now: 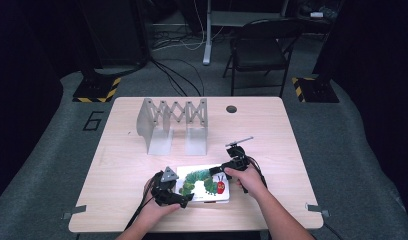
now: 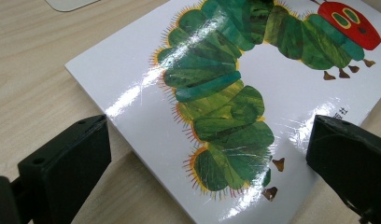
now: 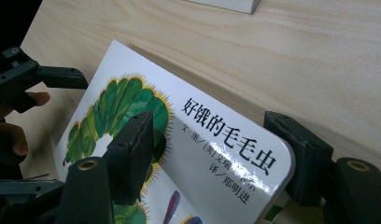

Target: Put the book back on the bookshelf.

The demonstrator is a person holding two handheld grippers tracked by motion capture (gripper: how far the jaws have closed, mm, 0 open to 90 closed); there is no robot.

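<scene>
High view: a white picture book (image 1: 204, 184) with a green caterpillar on its cover lies near the front edge of the light wooden table (image 1: 117, 150), between the person's two hands. The left gripper (image 1: 184, 199) sits at the book's left corner; in the left gripper view its jaws stand wide apart, one over bare wood and one over the cover's edge, pressing on nothing. The right gripper (image 1: 219, 170) holds the book's right end: in the right gripper view its jaws clamp the cover's corner beside the printed title. A grey folding rack (image 1: 173, 122) stands farther back on the table.
</scene>
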